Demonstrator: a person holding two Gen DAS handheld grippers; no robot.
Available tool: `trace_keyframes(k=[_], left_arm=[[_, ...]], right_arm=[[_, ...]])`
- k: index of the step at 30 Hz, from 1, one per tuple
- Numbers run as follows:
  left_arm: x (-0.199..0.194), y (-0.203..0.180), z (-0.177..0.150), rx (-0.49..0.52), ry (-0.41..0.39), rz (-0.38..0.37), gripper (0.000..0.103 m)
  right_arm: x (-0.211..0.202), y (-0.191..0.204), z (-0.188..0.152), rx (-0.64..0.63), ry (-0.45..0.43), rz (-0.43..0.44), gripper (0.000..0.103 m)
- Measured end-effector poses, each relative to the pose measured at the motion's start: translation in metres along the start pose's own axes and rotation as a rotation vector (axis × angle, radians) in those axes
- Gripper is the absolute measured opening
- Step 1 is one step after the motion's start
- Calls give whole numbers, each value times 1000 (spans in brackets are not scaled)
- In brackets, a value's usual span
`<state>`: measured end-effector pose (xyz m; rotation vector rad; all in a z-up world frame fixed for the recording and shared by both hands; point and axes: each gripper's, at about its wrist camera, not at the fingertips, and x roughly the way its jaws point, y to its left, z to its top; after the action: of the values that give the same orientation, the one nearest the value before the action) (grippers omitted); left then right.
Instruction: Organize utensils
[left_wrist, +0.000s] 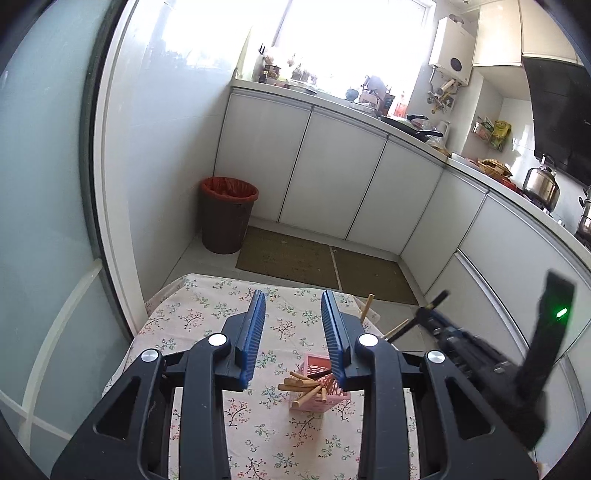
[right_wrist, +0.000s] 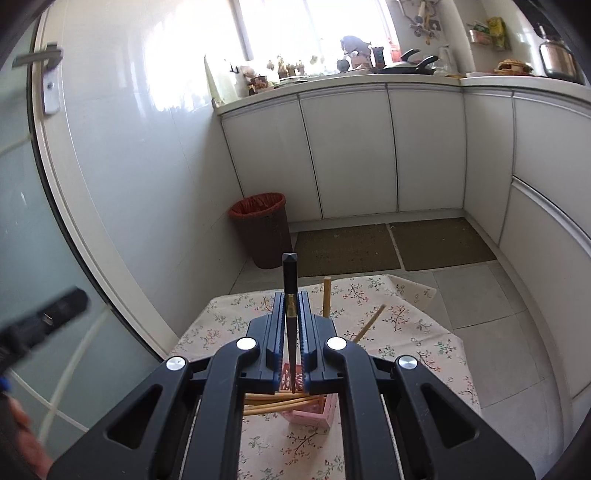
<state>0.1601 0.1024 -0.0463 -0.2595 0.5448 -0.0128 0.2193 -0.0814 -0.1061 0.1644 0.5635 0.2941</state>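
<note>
**Holding one dark chopstick over the pink basket**

Pinched between the pads of the right tool (right_wrist: 291, 321) is a single dark chopstick (right_wrist: 289, 273), standing nearly upright with its blunt upper end above the tips and its thin point reaching down toward the pink basket (right_wrist: 325, 410). A gold band on the stick sits right at the pads. The left tool (left_wrist: 293, 314) hangs over the same basket with its blue pads well apart and nothing between them.

The basket stands on the floral cloth of the counter (left_wrist: 207, 317) and already holds a bundle of pale wooden chopsticks (left_wrist: 303, 387) leaning across one another, with one dark stick among them. Two more pale sticks (right_wrist: 327, 295) show near the far edge of the cloth, behind the right tool; whether they lie flat or are propped up I cannot tell.

A chopstick like this is probably light and stiff, and the dark one looks lacquered, so likely slick. Gripped at a single narrow spot it could pivot or slide through the pads if the hold loosens. A grip near the thicker upper part, as now, seems sensible, since the taper gives less to bite on lower down. The basket looks light too, and a sideways nudge from the stick could tip it.
</note>
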Motion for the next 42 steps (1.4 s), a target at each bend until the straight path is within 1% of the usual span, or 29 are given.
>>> trace_keyframes(k=[3,8,9,10,11,12,13,14,15,16,17,18,19,20,21,22,23,26,28,30,33,35,38,40,42], left_arm=[[1,1,-2,11,16,1,45],[-6,1,-3,15,-6,11,46],[-7,1,-3,17,-6,11,46],[-9,-1,-3,23,-7,14,46],[-11,-3,-4,30,-11,16,48],[-13,-5,-5,38,-15,18,53],[-16,-9,-6,48,-22,25,61],[-19,-13,-8,57,-31,31,65],[-21,-15,-9,63,-40,37,70],[-26,-20,-12,75,-53,46,74],[-29,-24,-14,87,-61,54,75],[-32,-28,-17,97,-67,60,78],[-34,-31,-19,101,-69,63,81],[-37,-33,-22,106,-68,63,84],[-40,-37,-26,112,-69,64,88],[-42,-39,-29,114,-70,67,95],[-44,-41,-34,118,-72,70,96],[-48,-49,-47,139,-58,73,96],[-49,-54,-55,151,-47,78,96],[-51,-57,-64,165,-40,88,96],[-54,-65,-79,196,-44,119,96],[-54,-71,-87,218,-46,143,96],[-58,-76,-96,217,-68,169,96],[-59,-76,-100,205,-76,157,96],[-56,-77,-101,200,-63,140,96]], right_arm=[[16,4,-11,-33,4,-2,12],[-3,3,-10,-23,-21,-13,13],[-8,2,-9,-14,-25,-16,14],[-16,0,-9,-7,-31,-22,17],[-21,0,-8,-3,-37,-31,23],[-29,-2,-7,4,-44,-42,27],[-37,-3,-8,13,-49,-45,34],[-44,-4,-8,21,-55,-49,41],[-52,-5,-9,29,-65,-60,45],[-60,-6,-10,35,-75,-66,53],[-70,-7,-11,44,-87,-79,65],[-77,-8,-12,50,-95,-92,71],[-85,-10,-13,60,-102,-103,77],[-91,-11,-14,67,-105,-112,78],[-98,-13,-15,74,-108,-127,80],[-105,-15,-16,82,-108,-148,86],[-109,-18,-17,91,-108,-166,92],[-124,-28,-25,129,-108,-219,97],[-132,-34,-32,147,-110,-253,97],[-139,-39,-41,145,-110,-307,97],[-149,-42,-57,130,-125,-367,97],[-153,-46,-68,126,-111,-401,97],[-155,-57,-81,159,-91,-387,97],[-156,-64,-85,181,-86,-391,97],[-156,-68,-87,191,-83,-388,97]])
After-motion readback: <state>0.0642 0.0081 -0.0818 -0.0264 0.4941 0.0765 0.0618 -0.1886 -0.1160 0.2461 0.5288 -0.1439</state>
